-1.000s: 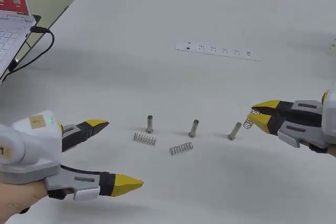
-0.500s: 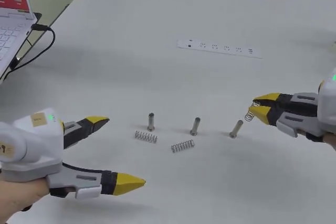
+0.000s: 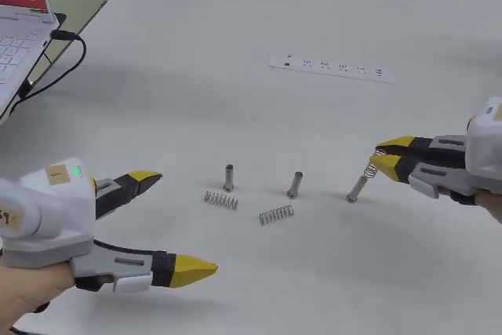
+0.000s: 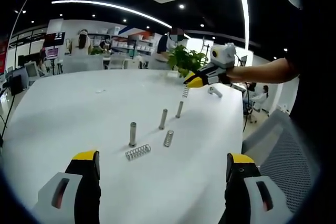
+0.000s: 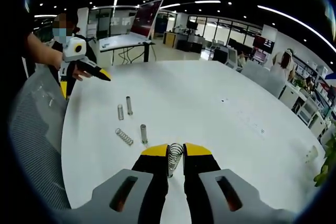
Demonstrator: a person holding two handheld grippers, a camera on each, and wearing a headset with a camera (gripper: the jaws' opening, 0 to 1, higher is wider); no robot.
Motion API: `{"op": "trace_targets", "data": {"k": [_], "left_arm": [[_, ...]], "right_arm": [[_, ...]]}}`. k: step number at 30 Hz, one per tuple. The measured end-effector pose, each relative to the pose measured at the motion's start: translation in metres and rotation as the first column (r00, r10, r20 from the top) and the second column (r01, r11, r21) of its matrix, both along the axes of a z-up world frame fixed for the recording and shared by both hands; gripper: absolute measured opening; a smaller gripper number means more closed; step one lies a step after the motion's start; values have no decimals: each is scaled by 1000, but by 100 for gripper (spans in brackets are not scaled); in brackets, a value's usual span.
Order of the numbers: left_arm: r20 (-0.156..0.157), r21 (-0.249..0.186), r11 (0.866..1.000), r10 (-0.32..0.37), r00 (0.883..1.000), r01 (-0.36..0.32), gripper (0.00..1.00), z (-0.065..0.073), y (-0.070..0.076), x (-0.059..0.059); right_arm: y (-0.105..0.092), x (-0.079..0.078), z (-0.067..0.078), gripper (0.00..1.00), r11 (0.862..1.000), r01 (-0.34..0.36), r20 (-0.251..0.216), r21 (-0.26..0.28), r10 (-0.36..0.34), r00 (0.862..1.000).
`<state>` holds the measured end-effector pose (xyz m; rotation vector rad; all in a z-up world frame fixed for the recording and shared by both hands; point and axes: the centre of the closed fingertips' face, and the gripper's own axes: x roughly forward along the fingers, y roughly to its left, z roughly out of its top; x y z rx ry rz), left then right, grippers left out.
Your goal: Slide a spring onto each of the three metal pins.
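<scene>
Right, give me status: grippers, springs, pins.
Left gripper open. Right gripper shut on a spring, at end pin top. Two springs loose beside two bare pins. Nothing blocking.

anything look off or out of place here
Nothing stands out. The three pins stand bare on the table, two springs lie loose beside them, and the right gripper holds the third spring near the rightmost pin. No damage visible.

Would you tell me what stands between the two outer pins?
The middle pin, with a loose spring lying just before it, in the head view.
</scene>
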<state>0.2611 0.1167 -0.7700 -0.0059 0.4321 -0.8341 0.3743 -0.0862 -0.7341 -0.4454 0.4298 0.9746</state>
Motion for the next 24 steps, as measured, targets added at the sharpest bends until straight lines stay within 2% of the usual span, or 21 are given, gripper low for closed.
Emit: {"op": "trace_targets", "data": {"k": [6,24], "left_arm": [[-7,-4,1000,6,1000,-6,98,-1,0,-1],[-1,-9,1000,10,1000,-10,98,2,1,0]], "right_arm": [[0,2,-3,8,1000,6,0,-4,-6,1000],[0,3,-13,8,1000,10,-25,-12,-10,1000]]}}
